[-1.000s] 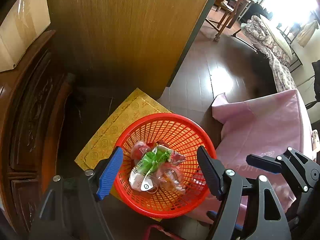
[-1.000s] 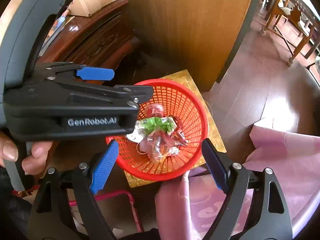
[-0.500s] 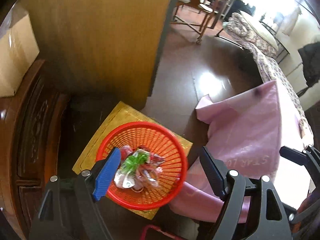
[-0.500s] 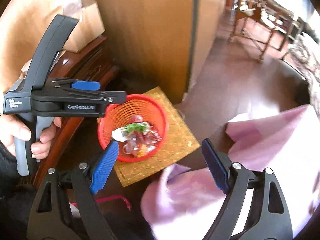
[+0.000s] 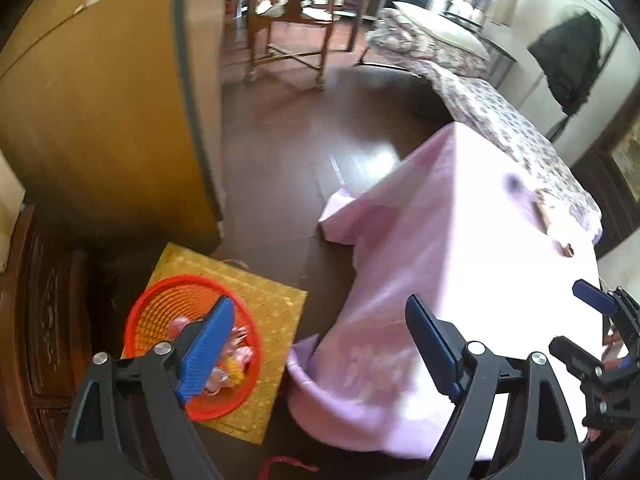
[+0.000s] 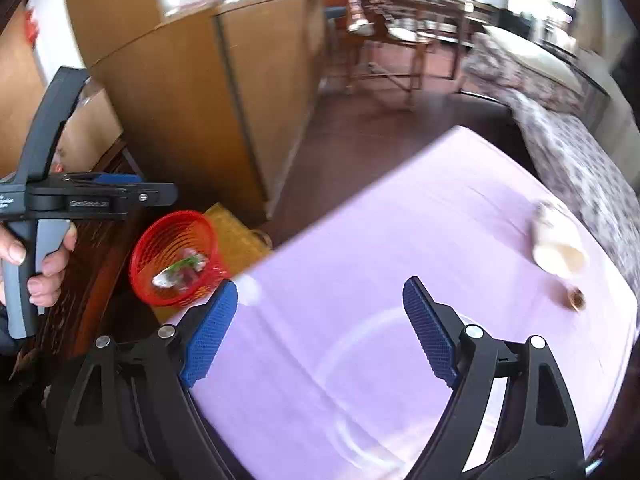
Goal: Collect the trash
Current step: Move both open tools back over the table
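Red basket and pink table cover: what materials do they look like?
Basket: looks like molded plastic, glossy red, open lattice walls.
Cover: probably thin plastic sheet or smooth cloth; faint sheen, crease lines, soft folds where it drapes over the edge. Blur leaves it open.

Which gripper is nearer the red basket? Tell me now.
Left. The left gripper hangs just above the red basket, one finger overlapping it in view, jaws opening and empty. The right gripper is over the pink tablecloth, basket off to its side.
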Demonstrator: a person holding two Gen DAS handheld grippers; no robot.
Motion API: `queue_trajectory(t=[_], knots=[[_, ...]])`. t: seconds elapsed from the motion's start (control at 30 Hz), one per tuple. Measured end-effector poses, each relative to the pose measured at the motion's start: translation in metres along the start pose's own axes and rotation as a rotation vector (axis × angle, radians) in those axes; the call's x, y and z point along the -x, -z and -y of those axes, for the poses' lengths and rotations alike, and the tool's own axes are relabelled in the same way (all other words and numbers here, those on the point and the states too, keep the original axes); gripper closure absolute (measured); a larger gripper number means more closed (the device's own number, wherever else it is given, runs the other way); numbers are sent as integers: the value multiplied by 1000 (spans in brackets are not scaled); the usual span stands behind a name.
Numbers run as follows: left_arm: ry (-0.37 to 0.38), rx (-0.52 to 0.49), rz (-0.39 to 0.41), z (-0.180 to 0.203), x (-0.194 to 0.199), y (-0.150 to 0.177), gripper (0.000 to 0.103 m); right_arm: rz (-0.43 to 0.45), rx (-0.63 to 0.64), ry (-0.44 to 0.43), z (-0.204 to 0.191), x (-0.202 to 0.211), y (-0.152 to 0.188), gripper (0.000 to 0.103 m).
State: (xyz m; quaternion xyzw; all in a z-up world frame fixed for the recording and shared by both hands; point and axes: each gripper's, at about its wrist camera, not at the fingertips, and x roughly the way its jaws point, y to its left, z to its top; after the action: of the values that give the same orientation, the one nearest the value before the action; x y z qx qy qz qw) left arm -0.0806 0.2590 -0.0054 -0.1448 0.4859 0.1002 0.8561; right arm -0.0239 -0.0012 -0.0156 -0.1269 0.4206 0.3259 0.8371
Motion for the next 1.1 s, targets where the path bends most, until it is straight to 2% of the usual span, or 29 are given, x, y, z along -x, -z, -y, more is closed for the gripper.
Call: queue_trajectory(t=[0.2,0.5,0.6,0.8,1.1], knots=[[31,-96,0,65,-5,-7,17,31,-140,95,70,20,25,21],[85,-188,-18,150,-29,-14,15,73,-341,253,167,24,50,21],[101,-218,-28,176,-41,-17,15,78,-394,273,192,21,60,21],[134,-246,-49,222,-67,-23,15,68,-444,295,226,14,70,21],[140,-297,-49,257,-86,-28,15,73,-373,318,240,0,56,21]])
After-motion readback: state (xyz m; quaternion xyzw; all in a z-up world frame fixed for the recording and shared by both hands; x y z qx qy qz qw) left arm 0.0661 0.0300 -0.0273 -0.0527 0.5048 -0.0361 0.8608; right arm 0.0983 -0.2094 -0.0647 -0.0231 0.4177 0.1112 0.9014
